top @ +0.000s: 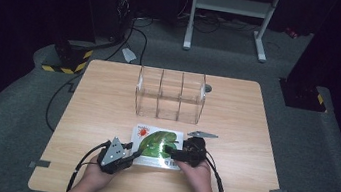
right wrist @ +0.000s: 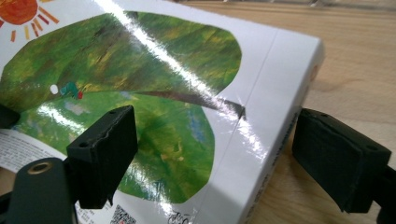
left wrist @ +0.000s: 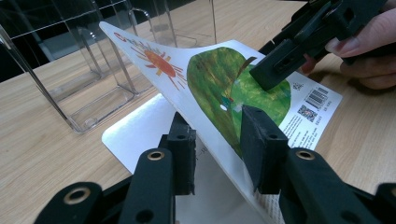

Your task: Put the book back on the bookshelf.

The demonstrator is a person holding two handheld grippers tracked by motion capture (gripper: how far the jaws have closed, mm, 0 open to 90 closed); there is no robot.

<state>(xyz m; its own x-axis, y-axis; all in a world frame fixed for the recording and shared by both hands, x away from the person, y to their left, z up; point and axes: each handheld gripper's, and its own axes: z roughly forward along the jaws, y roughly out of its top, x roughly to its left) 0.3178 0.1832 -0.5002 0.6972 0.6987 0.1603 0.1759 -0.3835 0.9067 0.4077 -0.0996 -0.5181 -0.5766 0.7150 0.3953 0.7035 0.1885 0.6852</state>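
High view: a picture book (top: 157, 147) lies on the table (top: 107, 97), in front of the clear plastic organizer (top: 170, 94).
Left gripper (left wrist: 217, 140): clamped on the lifted cover, peeling it up off the pages.
Right gripper (right wrist: 229, 154): jaws wide, straddling the spine edge, nothing pinched yet.
Risk: the glossy cover could slip from the pads or crease if pulled harder; the book may slide if the right jaws miss.
Writing: barcode and QR code show; the small print is too fine to read.
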